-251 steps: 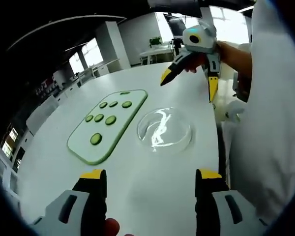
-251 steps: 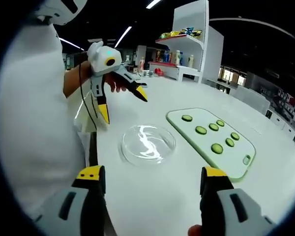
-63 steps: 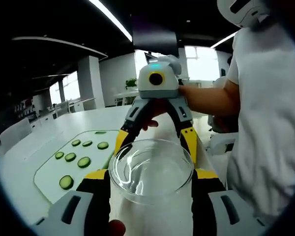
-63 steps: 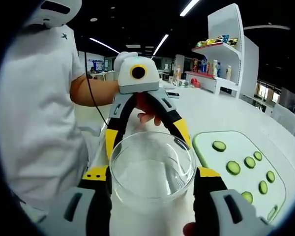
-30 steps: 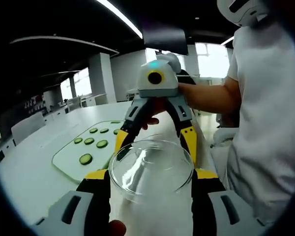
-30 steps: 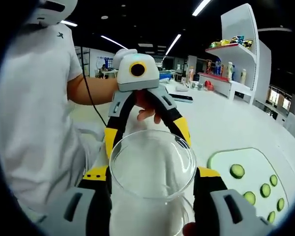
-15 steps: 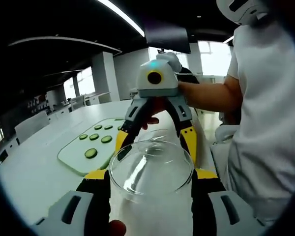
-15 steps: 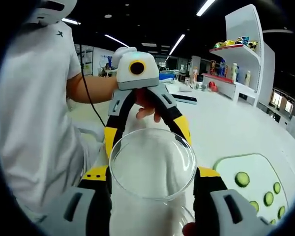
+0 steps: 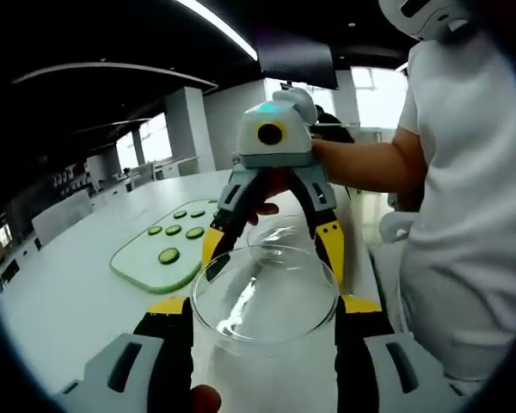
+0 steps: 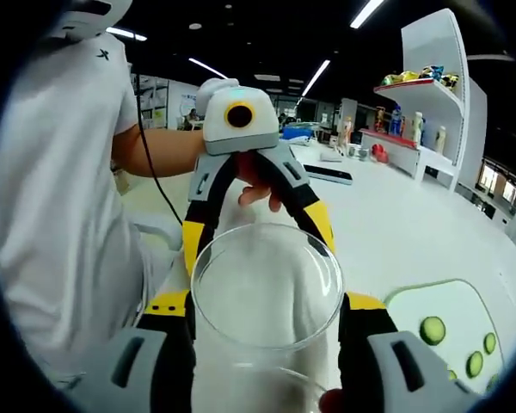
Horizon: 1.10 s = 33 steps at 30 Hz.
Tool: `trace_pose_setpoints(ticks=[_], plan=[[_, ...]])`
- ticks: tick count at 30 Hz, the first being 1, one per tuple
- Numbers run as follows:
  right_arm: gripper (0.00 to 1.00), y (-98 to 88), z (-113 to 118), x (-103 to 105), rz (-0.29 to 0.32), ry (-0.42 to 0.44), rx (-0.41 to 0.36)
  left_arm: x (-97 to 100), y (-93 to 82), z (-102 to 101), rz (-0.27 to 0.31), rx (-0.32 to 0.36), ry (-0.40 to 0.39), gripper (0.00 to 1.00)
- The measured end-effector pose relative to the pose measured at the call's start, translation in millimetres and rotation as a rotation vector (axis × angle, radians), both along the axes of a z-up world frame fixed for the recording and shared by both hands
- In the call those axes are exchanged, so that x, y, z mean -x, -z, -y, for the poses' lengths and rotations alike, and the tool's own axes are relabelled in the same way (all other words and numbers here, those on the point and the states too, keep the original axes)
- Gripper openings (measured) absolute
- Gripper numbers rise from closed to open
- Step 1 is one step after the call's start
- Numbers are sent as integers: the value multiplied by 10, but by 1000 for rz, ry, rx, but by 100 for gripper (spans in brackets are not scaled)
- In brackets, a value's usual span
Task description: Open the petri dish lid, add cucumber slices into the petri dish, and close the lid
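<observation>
Nearest you, your left tool is clamped on the petri dish lid, one jaw against each side of its rim. In the right gripper view your right tool grips the same lid in the same way. The two tools face each other across the glass, so the lid hangs between all four jaws.

The change is height. A couple of seconds ago the lid sat low, with the counter close behind it. Now it rides well above the counter, and the petri dish base has come into sight beneath and just beyond it, apart from the lid. In the right gripper view a curved glass edge low down is probably that base, though it's hard to be sure. So I judge the opening step as good as done: the lid is off and the base is uncovered.

Further out, the green tray lies on the counter beside the base with the cucumber slices untouched on it. You can't pick a slice while both tools are tied up, so the lid probably has to go down somewhere, or stay with one tool, to free the other. It's smooth glass, so keep it level.
</observation>
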State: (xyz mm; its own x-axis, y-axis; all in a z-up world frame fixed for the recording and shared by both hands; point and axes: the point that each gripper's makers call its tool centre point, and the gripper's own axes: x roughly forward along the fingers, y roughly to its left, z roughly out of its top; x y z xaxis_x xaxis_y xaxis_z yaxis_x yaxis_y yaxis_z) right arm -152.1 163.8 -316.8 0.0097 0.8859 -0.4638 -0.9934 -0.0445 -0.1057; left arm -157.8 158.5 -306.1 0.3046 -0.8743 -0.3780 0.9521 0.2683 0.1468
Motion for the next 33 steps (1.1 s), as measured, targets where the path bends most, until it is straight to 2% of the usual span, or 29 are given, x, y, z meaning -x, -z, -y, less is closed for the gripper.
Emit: trace_pose_setpoints(ticks=[11,20,33], plan=[[66,42,-57,-6,-13,-13,9,2,56,-76,-25,4,-16,65],[66,71,-49,-26,-24,-6,29,4,66,-27,-31,-3,-12,65],[66,154,-93,-22,-27,2,52,5,183,-65,-59,-40,-4,65]])
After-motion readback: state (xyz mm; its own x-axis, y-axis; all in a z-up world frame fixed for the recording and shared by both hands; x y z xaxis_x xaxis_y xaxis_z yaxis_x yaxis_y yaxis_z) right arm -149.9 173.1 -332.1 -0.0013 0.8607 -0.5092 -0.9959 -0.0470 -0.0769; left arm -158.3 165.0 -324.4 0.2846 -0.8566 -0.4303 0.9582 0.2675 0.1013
